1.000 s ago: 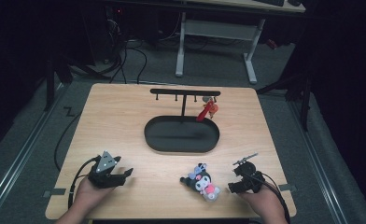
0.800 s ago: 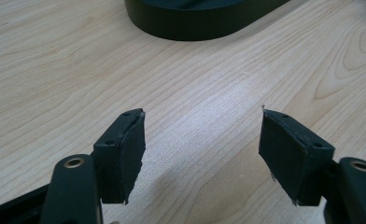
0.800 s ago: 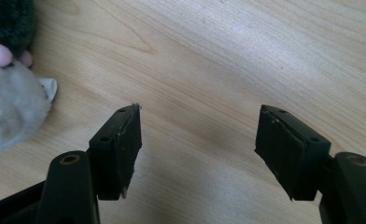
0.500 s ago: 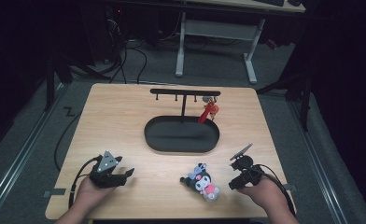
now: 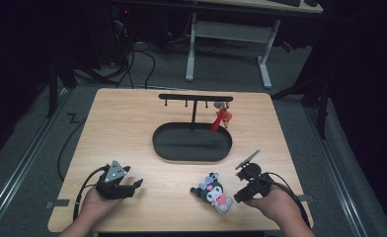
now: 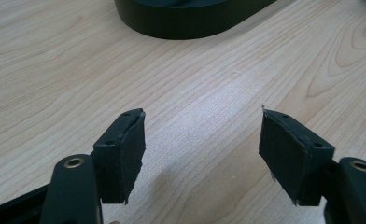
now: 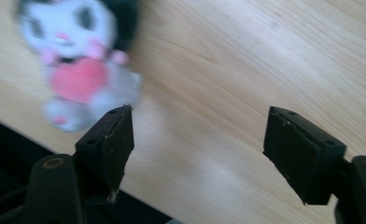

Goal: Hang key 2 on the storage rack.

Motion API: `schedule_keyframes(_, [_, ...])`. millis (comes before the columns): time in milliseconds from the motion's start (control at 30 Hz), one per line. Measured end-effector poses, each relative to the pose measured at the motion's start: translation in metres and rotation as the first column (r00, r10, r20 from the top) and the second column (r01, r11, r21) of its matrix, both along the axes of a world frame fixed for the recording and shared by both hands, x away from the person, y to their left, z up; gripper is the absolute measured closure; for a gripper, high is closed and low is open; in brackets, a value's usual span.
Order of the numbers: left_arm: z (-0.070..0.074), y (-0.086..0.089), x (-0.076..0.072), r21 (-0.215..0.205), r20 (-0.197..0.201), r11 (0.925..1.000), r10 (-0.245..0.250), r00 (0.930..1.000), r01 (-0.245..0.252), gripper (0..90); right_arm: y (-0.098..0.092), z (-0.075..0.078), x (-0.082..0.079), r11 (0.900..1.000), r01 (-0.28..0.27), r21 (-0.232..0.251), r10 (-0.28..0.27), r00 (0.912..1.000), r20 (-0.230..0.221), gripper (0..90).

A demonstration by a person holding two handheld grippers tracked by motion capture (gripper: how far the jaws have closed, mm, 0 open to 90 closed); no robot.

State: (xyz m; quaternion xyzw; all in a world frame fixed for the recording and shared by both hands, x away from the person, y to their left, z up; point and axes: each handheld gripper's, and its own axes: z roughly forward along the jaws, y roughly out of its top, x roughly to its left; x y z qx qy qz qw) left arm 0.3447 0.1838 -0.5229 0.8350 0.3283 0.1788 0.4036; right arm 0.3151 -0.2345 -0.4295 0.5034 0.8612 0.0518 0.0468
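One plush doll beside your right gripper, one red charm overhead; your gripper view: doll's heart; both grippers' jaws apart, empty, right's just widened.

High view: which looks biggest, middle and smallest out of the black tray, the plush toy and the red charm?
1. black tray
2. plush toy
3. red charm, farther from the camera but still plainly smallest.

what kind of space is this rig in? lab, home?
Most likely a lab or workshop. A plain wooden table stands on grey carpet with cables trailing over the floor, a height-adjustable desk frame stands behind it, and the surroundings are dark. Nothing domestic apart from the plush toy.
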Motion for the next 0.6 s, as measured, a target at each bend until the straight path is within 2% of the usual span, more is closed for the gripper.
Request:
schedule_keyframes(67, [0.000,0.000,0.000,0.000,-0.001,1.0000,0.000,1.0000,0.000,32.0,0.011,0.004,-0.002,1.000,-0.021,0.022,0.021,0.9996,-0.019,20.7])
schedule_keyframes(200, [0.000,0.000,0.000,0.004,-0.006,1.0000,-0.006,1.0000,0.006,32.0,0.028,0.002,-0.002,0.997,-0.075,0.035,0.075,0.9971,-0.013,16.2])
schedule_keyframes(333, [0.000,0.001,0.001,0.002,-0.008,1.0000,-0.006,0.9999,0.006,32.0,0.040,-0.005,-0.002,0.996,-0.082,0.037,0.083,0.9965,-0.015,14.8])
schedule_keyframes(367, [0.000,0.001,0.001,0.002,-0.007,1.0000,-0.007,0.9999,0.007,32.0,0.045,-0.006,-0.004,0.999,-0.039,0.036,0.040,0.9986,-0.036,14.5])
schedule_keyframes(400, [0.000,0.001,0.001,0.001,-0.007,1.0000,-0.007,1.0000,0.007,32.0,0.043,-0.010,0.001,0.992,-0.122,0.035,0.122,0.9925,-0.006,14.4])
schedule_keyframes(433, [0.000,0.001,0.001,-0.002,-0.005,1.0000,-0.005,1.0000,0.005,31.9,0.048,-0.011,-0.001,0.996,-0.085,0.034,0.086,0.9959,-0.029,13.9])
schedule_keyframes(500, [0.000,0.001,0.001,-0.004,-0.005,1.0000,-0.007,1.0000,0.007,32.0,0.052,-0.017,0.000,0.993,-0.118,0.022,0.118,0.9925,-0.031,12.5])
schedule_keyframes(600, [0.000,0.000,0.001,-0.005,-0.003,1.0000,-0.008,1.0000,0.008,32.0,0.057,-0.026,0.001,0.994,-0.104,0.022,0.105,0.9931,-0.052,11.7])
